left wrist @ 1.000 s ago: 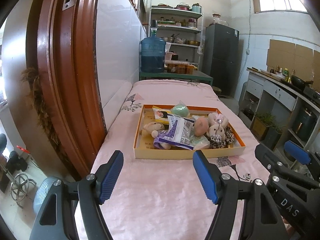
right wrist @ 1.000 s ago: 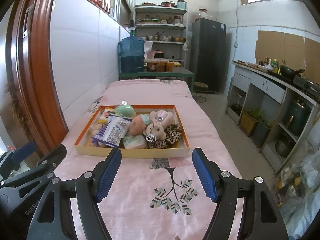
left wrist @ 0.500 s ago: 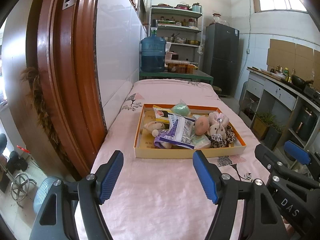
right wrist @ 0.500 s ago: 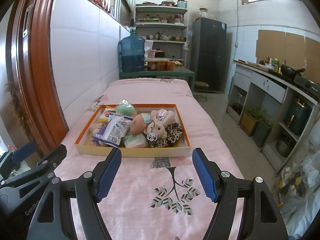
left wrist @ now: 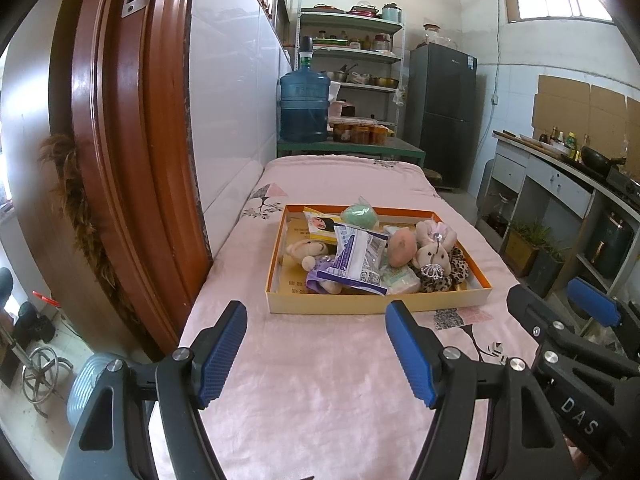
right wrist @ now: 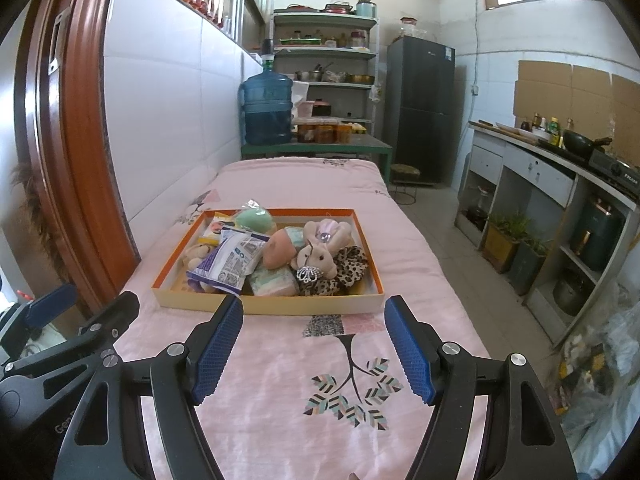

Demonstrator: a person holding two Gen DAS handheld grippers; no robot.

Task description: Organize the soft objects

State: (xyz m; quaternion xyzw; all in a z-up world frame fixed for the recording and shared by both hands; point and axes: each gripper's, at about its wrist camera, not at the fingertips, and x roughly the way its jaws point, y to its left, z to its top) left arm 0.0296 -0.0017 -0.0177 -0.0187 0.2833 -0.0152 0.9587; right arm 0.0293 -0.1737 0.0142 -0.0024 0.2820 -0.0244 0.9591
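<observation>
An orange-rimmed cardboard tray (left wrist: 376, 303) (right wrist: 272, 306) lies on a pink cloth-covered table. Inside it are several soft items: a small teddy bear (left wrist: 306, 251), a white and purple packet (left wrist: 357, 258) (right wrist: 229, 259), a green wrapped ball (left wrist: 359, 216) (right wrist: 255, 220), a pink plush (left wrist: 401, 246), a plush rabbit (right wrist: 320, 254) and a leopard-print scrunchie (right wrist: 349, 264). My left gripper (left wrist: 316, 344) hovers open over the cloth, short of the tray's near wall. My right gripper (right wrist: 314, 340) is also open and empty, just before the tray's near edge.
A brown wooden door frame (left wrist: 132, 160) stands close on the left. At the table's far end a blue water jug (left wrist: 304, 106) sits on a green table. Beyond are metal shelves (right wrist: 324, 40), a dark fridge (right wrist: 420, 108), and a kitchen counter (right wrist: 560, 168) along the right wall.
</observation>
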